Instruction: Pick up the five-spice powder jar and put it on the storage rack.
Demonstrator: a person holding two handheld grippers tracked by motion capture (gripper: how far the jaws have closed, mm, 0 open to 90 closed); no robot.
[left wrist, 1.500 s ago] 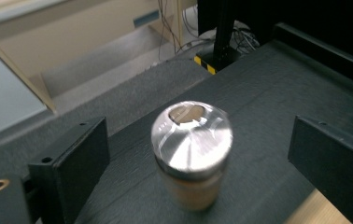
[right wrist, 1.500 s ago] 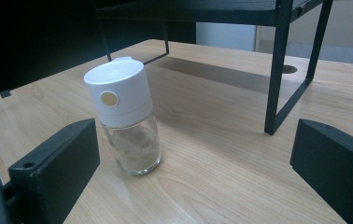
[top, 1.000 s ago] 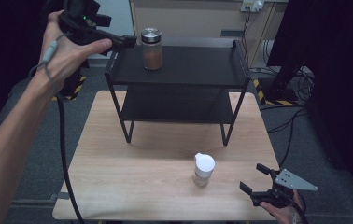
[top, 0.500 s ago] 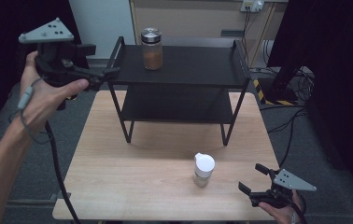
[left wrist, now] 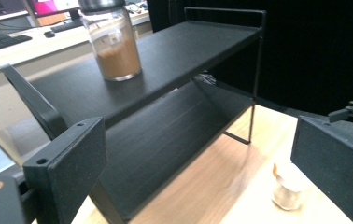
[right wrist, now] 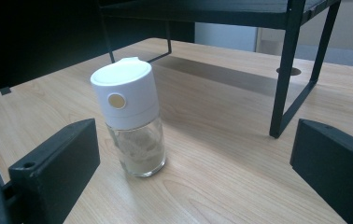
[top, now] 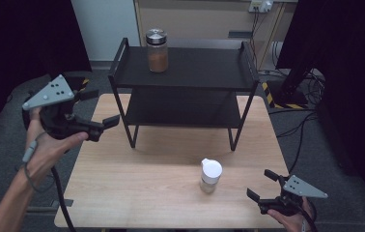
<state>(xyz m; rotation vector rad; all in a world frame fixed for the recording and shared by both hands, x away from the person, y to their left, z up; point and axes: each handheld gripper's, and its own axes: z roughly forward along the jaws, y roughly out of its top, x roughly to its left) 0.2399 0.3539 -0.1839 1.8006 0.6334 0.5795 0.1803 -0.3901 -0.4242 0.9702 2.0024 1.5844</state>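
We see the wooden table (top: 137,188) across the lower half of the high view, with the black two-tier shelf (top: 185,77) standing on its far part, in the upper middle of the frame. On the shelf's top tier, toward its upper left, stands a jar of brown powder (top: 157,50) with a metal lid. The left gripper (top: 101,113) hangs at mid-left of the frame, off the table's left edge, jaws spread wide and empty, pointing toward the shelf. The right gripper (top: 260,185) sits at the lower right, near the table's front corner, jaws likewise apart and holding nothing. The smallest thing is the white-capped shaker (top: 211,176), upright on the table in the lower middle, just left of the right gripper; in the right gripper view the shaker (right wrist: 131,123) stands ahead of the open jaws, toward the left one. We judge the step to be the approach to the shaker: the next move calls for sliding the right gripper forward until its jaws straddle the glass body, then closing
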